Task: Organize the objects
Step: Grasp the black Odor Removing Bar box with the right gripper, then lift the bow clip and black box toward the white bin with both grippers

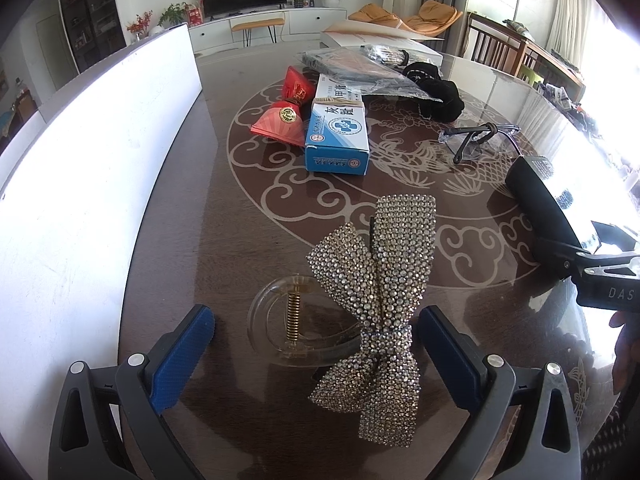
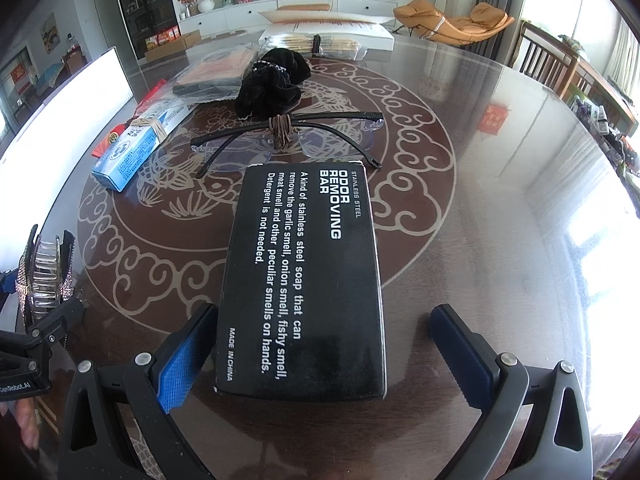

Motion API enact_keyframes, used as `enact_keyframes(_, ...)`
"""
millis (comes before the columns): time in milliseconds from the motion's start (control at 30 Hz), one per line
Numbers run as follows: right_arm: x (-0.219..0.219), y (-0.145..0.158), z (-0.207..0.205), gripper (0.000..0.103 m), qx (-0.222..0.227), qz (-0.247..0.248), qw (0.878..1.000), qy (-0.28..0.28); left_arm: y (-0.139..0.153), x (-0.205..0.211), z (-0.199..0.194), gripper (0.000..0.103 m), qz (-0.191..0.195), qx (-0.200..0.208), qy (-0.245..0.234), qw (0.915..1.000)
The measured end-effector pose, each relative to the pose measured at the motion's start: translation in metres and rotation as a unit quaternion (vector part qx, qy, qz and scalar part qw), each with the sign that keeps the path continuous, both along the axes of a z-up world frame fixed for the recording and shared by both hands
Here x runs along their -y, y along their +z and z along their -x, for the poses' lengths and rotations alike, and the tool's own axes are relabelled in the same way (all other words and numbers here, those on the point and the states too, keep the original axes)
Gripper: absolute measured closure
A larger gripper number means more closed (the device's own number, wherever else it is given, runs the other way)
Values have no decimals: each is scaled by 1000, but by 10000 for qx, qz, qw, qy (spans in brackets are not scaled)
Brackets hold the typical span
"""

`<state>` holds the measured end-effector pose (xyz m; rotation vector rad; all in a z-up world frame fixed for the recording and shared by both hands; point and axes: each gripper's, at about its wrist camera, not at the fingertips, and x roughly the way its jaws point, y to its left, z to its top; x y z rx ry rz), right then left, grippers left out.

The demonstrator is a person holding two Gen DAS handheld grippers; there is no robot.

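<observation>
Left gripper (image 1: 316, 356) is standing wide open around the rhinestone bow hair clip (image 1: 376, 308), its blue pads clear of it on both sides, the clip lying on the glass-topped table (image 1: 168, 240); right gripper (image 2: 320, 356) is also gaping wide around the near end of the black soap box (image 2: 302, 280), left pad apparently just touching the box edge, though the angle is making that hard to confirm, right pad well apart. Open tabletop is lying to the right of the soap box, while a white board (image 1: 80, 184) is walling the left edge. Beyond the box, glasses (image 2: 288, 136) bound with a rubber band, a black scrunchie (image 2: 272, 84), a blue medicine box (image 1: 338, 132), red packets (image 1: 286, 108) and bagged items (image 1: 352, 68) are crowding the far half.
</observation>
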<state>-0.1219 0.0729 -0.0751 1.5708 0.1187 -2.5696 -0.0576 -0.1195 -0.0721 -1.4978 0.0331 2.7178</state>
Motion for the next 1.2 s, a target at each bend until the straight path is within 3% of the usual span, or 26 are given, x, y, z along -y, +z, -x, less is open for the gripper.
enact_keyframes(33,3,1,6,0,113,117,9998,98,2,1,-1,13,25,-83,21,10000)
enact_keyframes(67,5,4,11,2,197,314,9991,204,4,3,-2,28,-6,-155,8,9999)
enact_keyframes(100,7,7,13,19,217,460,9983,286,6,3,-4,51,8,-217,-26,9998)
enact_keyframes(133,9,10,16,43,210,410,9984,315,9,3,-6,51,48,-270,-48,9996)
enact_keyframes(233,11,17,17,44,330,543,9971,430,17,9,-12,52,-292,-438,-131,9985)
enact_keyframes(400,21,46,-11,44,72,809,9955,496,48,23,-38,52,-823,-725,-109,9939)
enact_keyframes(600,65,102,-37,44,-271,1261,9878,871,112,53,-72,52,-1462,-1209,-117,9818)
enact_keyframes(700,106,133,-45,44,-438,1587,9791,1194,148,84,-87,52,-1447,-1605,16,9764)
enact_keyframes(833,176,172,-52,44,-586,2016,9615,1774,173,141,-91,52,-911,-1842,489,9774)
enact_keyframes(933,239,183,-55,44,-539,2151,9496,2215,170,192,-83,52,-453,-1624,968,9809)
enact_keyframes(1033,295,173,-55,42,-345,2236,9423,2468,148,240,-69,50,111,-1041,1607,9814)
enact_keyframes(1067,313,165,-53,39,-164,2217,9408,2557,136,255,-64,43,259,-781,1823,9798)
enact_keyframes(1100,328,154,-51,28,47,2177,9398,2634,124,269,-60,27,339,-543,2048,9767)
enact_keyframes(1133,339,145,-50,23,206,2131,9403,2646,113,282,-59,21,361,-337,2261,9728)
enact_keyframes(1200,345,135,-51,23,262,2100,9419,2607,97,301,-63,18,254,-39,2575,9659)
